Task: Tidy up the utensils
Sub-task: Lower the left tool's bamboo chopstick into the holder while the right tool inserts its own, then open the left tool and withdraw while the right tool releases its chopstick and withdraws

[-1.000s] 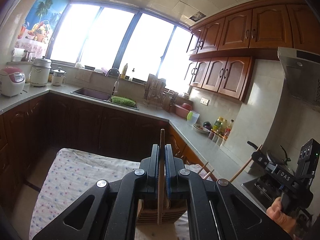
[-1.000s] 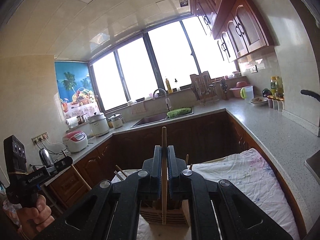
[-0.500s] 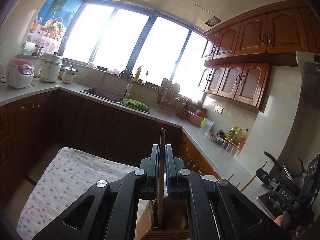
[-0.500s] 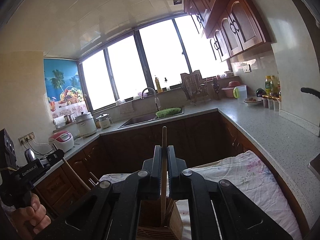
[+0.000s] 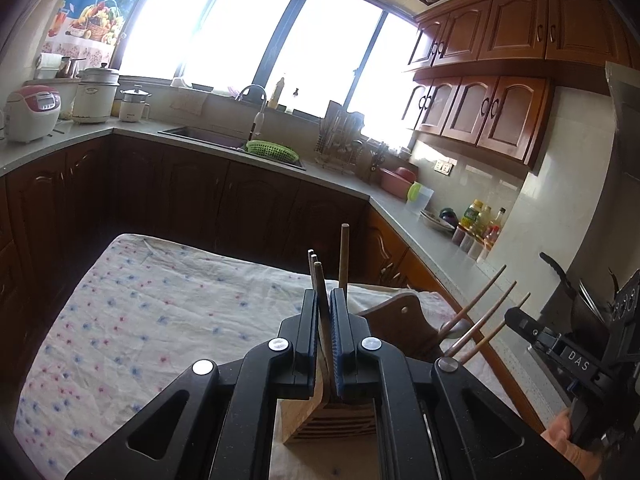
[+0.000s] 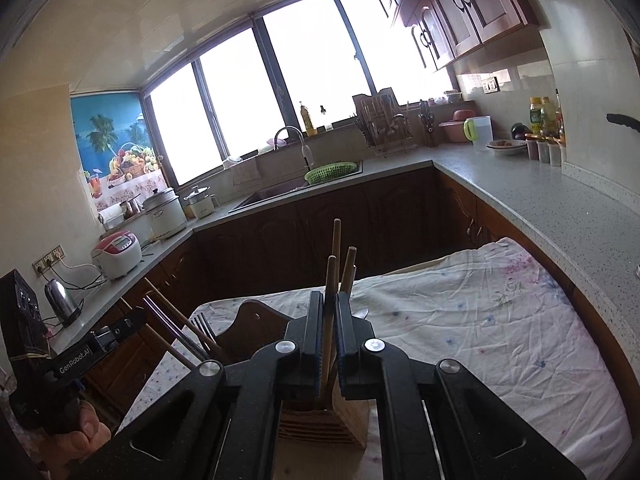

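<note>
Now, the table with the flowered cloth (image 5: 160,320) lies under and ahead of both grippers, and the wooden holder (image 5: 332,420) stands on it, directly below your fingers in each wrist view. The left gripper (image 5: 329,320) is closed on a thin chopstick (image 5: 320,280). It stands nearly upright between the jaws, its top above them and its lower end down at the holder. The right gripper (image 6: 330,320) is closed in the same way on a wooden chopstick (image 6: 330,276), over the holder (image 6: 320,428). Just beyond these fingers two more sticks (image 6: 337,240) stand in the box already.

I judge these chopsticks to be very light, stiff and smooth. You need little force, but such a round, narrow shaft can turn or slide between flat pads. Hold it near the middle, as you do now, and keep it upright. If it leans, the lower end may catch on the edge of the holder.
</note>
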